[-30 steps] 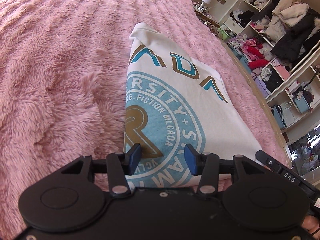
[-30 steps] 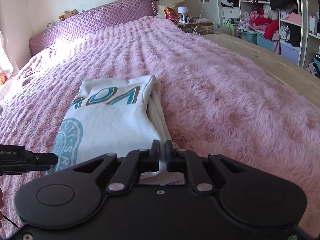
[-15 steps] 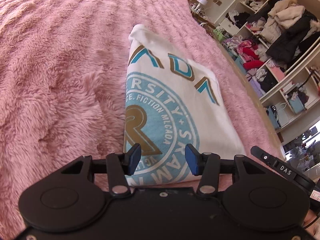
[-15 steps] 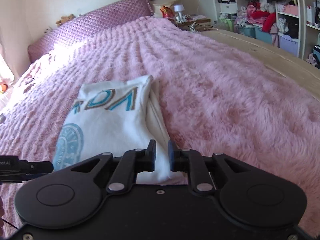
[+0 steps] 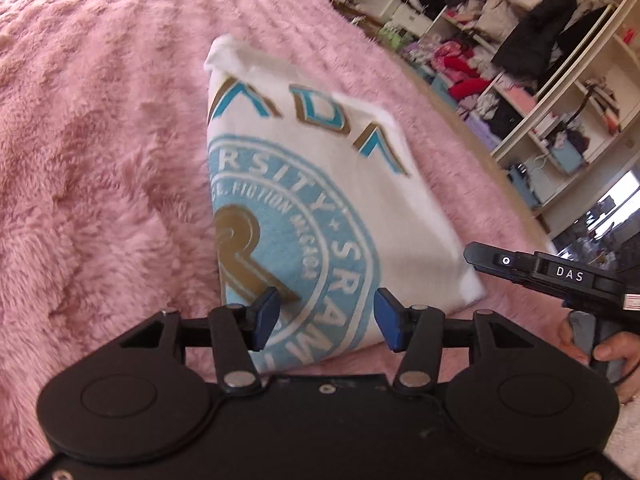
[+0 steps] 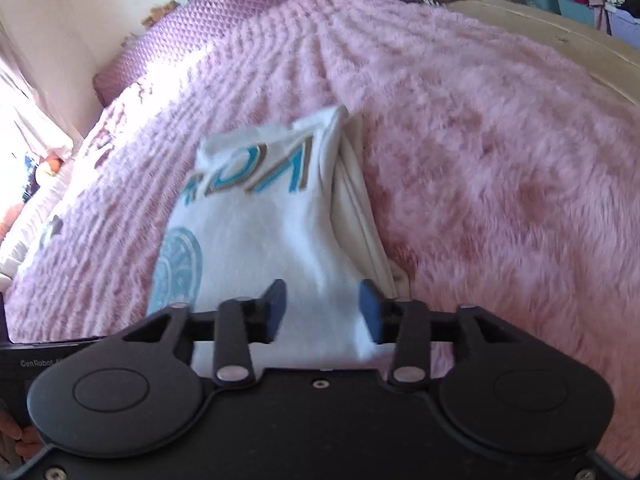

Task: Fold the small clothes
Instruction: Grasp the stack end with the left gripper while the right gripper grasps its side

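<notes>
Left gripper [image 5: 326, 318]: near edge of the frame, jaws apart and just opened a little wider; its blue pads [image 5: 267, 318] stand over the near hem of the shirt with nothing pinched between them.
Right gripper [image 6: 320, 308]: jaws parted after having just spread from nearly closed; the pads [image 6: 368, 310] sit either side of the shirt's near right corner, and the cloth lies loose between them, not pressed.
Right hand [image 5: 600, 344]: seen at the lower right of the left view, fingers wrapped round the other gripper's handle, just beside the shirt's near corner.
Folded shirt [image 5: 304, 200]: white, with a round light-blue print and teal-and-gold lettering; it lies flat on the blanket as a narrow folded rectangle, running away from both grippers.
Shirt edge [image 6: 356, 208]: in the right view, the folded layers show stacked along the right side, cream beneath the white.
Blanket [image 5: 100, 140]: pink and fluffy, covering the bed under and around the shirt.
Headboard [image 6: 224, 32]: purple, quilted, at the far end of the bed.
Shelves [image 5: 540, 60]: far right, open and crowded with clothes.
</notes>
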`<state>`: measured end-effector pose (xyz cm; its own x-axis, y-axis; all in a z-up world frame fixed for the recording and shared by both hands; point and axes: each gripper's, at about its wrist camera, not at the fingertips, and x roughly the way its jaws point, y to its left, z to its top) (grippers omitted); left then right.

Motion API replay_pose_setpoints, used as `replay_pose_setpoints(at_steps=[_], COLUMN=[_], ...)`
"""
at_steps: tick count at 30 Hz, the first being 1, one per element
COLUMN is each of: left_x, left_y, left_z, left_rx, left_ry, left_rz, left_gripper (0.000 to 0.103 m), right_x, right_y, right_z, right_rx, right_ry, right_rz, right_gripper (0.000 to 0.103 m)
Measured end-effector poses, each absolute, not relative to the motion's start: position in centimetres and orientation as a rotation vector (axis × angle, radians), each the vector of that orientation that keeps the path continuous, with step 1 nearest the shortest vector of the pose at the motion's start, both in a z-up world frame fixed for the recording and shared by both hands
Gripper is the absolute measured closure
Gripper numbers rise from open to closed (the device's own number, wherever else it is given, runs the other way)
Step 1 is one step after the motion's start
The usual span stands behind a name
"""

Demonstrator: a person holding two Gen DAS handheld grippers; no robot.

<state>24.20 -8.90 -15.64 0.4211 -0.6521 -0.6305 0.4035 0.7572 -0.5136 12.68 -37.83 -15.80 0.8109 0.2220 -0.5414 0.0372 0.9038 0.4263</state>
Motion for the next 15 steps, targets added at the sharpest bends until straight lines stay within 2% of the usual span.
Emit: replay_pose_setpoints(at_steps=[1,4,9,15], left_x=[24.8,28.0,33.4,36.9], left_y=[-8.2,-6.2,-4.0,-6.2], left_z=[-15.2,-15.8,-20.0,-22.4], left_rx=[-0.335,-0.439,-0.721,-0.792], left_ry=[0.896,0.91,1.064,1.164], left_rz=[-0.679,-0.607,-0.568,-0.645], left_gripper=[0.046,0.045,0.047,0.046], right_x=[13.1,15.7,20.8,24.6], right_y=[-38.6,-41.1,-44.1,-43.7], right_z=[-15.2,-14.9,-18.1,-21.0], right_rx=[0.444,0.476,0.644,0.784], right_ry=[0.585,0.55,0.653,0.706], right_rz=[0.121,0.185,0.262,0.362], right_gripper=[0.034,0.034,0.034,0.032])
